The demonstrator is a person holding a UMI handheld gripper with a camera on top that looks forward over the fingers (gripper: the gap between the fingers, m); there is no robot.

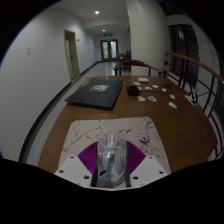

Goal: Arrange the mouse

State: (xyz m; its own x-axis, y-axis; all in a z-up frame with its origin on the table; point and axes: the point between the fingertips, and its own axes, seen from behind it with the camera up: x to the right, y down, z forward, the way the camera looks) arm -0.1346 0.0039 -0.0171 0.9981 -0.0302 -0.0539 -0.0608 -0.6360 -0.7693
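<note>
Tool [110, 172] showing in the lower centre of the frame, narrowed to a small gap and pinching a pale, greyish mouse [110, 158] between its fingers. Purple pads [89, 159] pressing against the mouse from both sides. Holding the mouse on edge, narrow and upright, over the near end of a white mat [85, 132] streaked with thin dark lines; cannot tell whether touching the mat or hanging just above it. Lying on a brown wooden table [150, 125] that is filling the middle of the frame. Resting beyond the mat, toward the upper left of the table, a flat black pad [97, 93], well apart from the mouse. Sitting scattered toward the upper right, several small white items [157, 90], too small to identify. Running away past the far end of the table, at upper centre, a corridor with a double door [107, 48].
</note>
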